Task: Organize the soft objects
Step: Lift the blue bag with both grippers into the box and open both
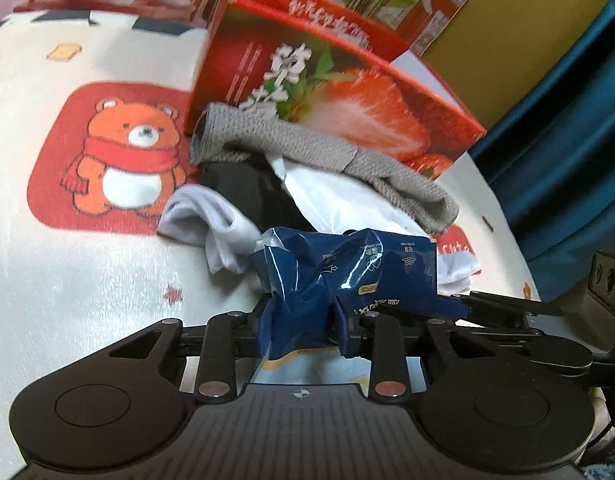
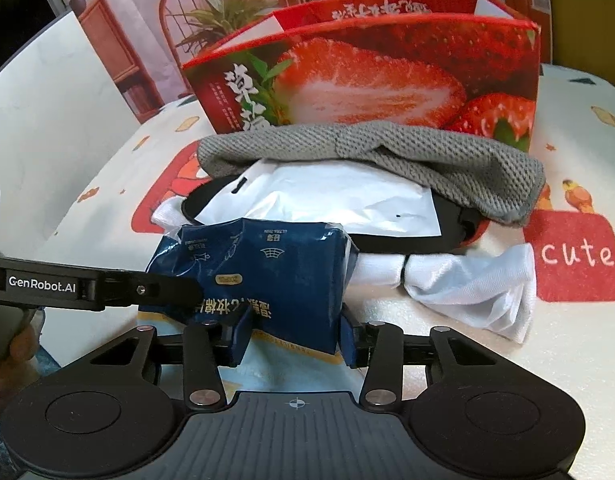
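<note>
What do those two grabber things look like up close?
Both are matte black. Each gripper, left and right, has two round discs at the back, a ribbed grey plate with a small crosshair mark, thin link bars with silver rivets, and dark blue finger pads. White lettering on one side bar reads GenRobot.AI.

A home, by the look of it. The desk wears a white cloth [image 1: 79, 264] printed with a cartoon bear [image 1: 127, 160] and the word "cute", and household soft goods lie heaped on it before a strawberry box [image 2: 371, 80]. Behind, at twelve o'clock, hangs a backdrop [image 2: 147, 20] picturing a chair and potted plant; a blue curtain [image 1: 567, 120] falls at three o'clock.
</note>
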The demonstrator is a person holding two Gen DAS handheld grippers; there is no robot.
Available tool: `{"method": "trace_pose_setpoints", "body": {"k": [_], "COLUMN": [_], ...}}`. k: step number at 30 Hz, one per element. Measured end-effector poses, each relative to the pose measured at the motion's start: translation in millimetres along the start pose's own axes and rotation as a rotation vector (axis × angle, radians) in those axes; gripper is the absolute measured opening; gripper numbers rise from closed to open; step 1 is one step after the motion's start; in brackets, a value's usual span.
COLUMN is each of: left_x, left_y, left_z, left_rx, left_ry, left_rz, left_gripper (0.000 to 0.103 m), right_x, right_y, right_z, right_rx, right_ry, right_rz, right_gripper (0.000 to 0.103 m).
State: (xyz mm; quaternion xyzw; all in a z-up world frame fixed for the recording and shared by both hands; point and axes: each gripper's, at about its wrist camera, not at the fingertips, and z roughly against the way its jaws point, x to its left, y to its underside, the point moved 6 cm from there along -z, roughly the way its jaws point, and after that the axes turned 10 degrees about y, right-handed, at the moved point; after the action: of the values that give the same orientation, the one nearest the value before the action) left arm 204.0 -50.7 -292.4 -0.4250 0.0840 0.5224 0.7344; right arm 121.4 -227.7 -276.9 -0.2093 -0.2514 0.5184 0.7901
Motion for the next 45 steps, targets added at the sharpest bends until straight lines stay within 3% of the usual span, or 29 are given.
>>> {"method": "trace_pose_setpoints", "body": {"k": [19,27,34,45], "left_x": [-21,-37,-56,-84], "left_y": [-22,-46,-97,-208], "left_z": [31,47,58,50], "left_rx": [-0.135,-0.198,-0.274,-0.474], "left_ry": [-0.001,-0.010,-0.019,-0.053], "left_rz": [-0.100,-0.176,-0.236,-0.324], "left_gripper": [0.033,0.033,0.033,0.033], "right_x": [10,17,18,7], "right_y": [-30,-53,-100,-220], "right_z": [31,47,62,63], "right_rx": [-0.170,-0.242,-0.333,-0.541], "right_ry": [0.001,-0.006,-0.003,0.075], "right_rz": [0.073,0.110,0.169,0.279], "right_gripper": [0.039,0.039,0.039,0.039]}}
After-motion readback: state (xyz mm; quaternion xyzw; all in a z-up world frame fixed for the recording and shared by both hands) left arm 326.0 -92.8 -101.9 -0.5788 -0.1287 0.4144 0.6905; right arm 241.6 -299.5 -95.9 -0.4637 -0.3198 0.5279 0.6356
